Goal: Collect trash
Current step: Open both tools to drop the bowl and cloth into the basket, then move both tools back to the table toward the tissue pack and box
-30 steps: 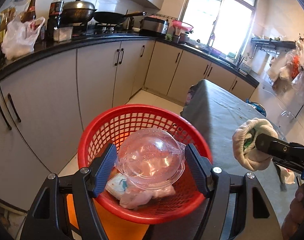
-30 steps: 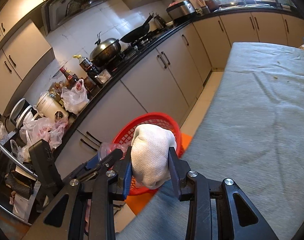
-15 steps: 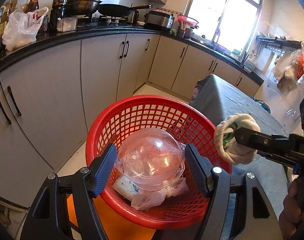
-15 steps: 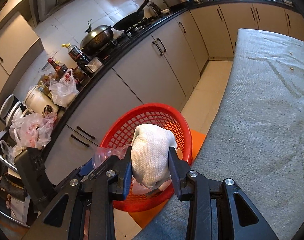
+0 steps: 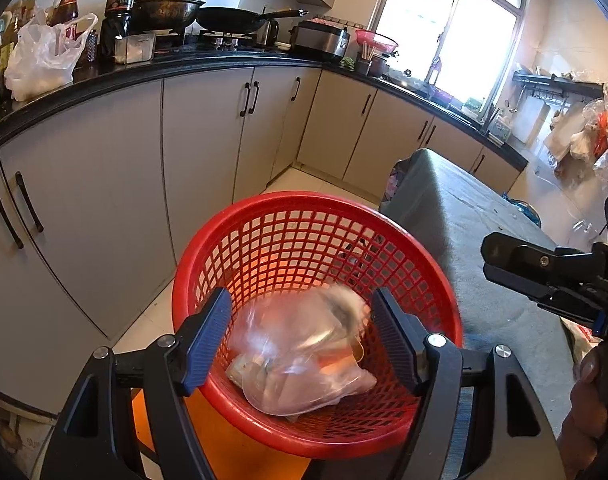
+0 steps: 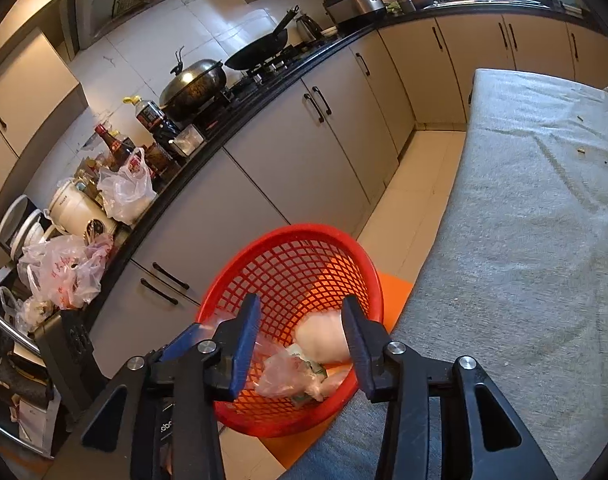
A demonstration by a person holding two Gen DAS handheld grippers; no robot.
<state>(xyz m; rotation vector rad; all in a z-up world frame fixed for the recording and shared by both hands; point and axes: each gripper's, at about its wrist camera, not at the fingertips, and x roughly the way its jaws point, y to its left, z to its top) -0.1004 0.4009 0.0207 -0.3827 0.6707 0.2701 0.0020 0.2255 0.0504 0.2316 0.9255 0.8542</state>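
We see the white rolled cloth [image 6: 323, 338] as a pale, rounded bundle, blurred at its edges, lying inside the red basket [image 6: 304, 240] against the wall nearest the desk [image 6: 523, 240]. Its long axis runs roughly from the basket's middle toward that wall; which end leads we cannot tell through the blur. Beside it lies crumpled clear plastic [image 6: 282, 374] with a scrap of green-printed wrapper. In the left wrist view the same heap shows as a smeared, translucent mass [image 5: 300, 364] on the basket floor [image 5: 319, 240].

Our right claw [image 6: 300, 346] stands over the basket with its jaws apart; they have just been opening, and the cloth sits below and between them, free of both pads. Our left claw [image 5: 300, 340] is also wide, framing the trash without pressing on it.

The basket sits on an orange base [image 6: 391, 292] just beside the grey-covered desk. Past it run grey cabinets [image 6: 304, 152] under a dark counter carrying a wok [image 6: 260, 46], bottles and plastic bags.
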